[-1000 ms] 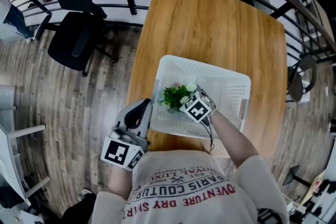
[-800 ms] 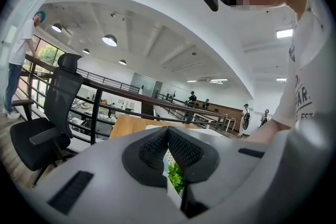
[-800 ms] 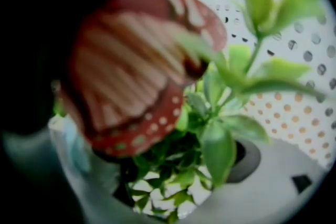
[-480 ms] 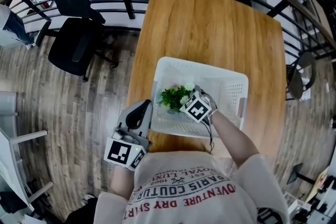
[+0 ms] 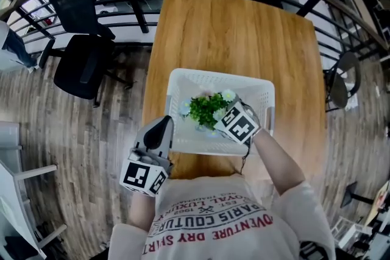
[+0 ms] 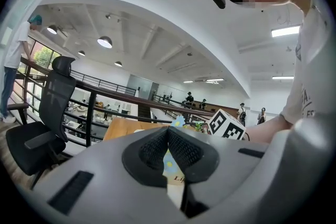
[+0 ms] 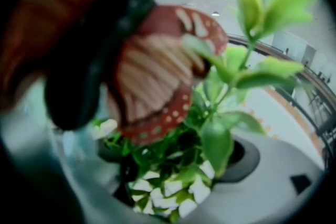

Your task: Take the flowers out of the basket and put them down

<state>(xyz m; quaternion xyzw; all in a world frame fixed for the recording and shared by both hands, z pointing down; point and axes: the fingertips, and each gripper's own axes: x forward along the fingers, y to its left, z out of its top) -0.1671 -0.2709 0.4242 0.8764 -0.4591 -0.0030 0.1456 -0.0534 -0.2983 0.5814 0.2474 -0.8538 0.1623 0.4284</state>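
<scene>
Near the front edge of the brown wooden counter (image 5: 237,27), a white slatted plastic basket (image 5: 219,74) holds a bunch of green leafy flowers (image 5: 206,108) with white and pale-blue blooms. The right gripper (image 5: 228,120) reaches in, clamped around the bunch; the lifting-out step seems in hand. Next, the flowers need raising clear of the rim, then lowering onto bare wood. The left gripper (image 5: 164,125) hangs off the counter's front-left corner, pinched closed on nothing. The person's shirt print partly reads "PARIS".

The person's shirt (image 5: 213,219) bore upside-down print: "PARIS COUTU…", "…VENTURE" and "DRY SPIR…". A pale tag (image 6: 177,180) showed only "Li…".
</scene>
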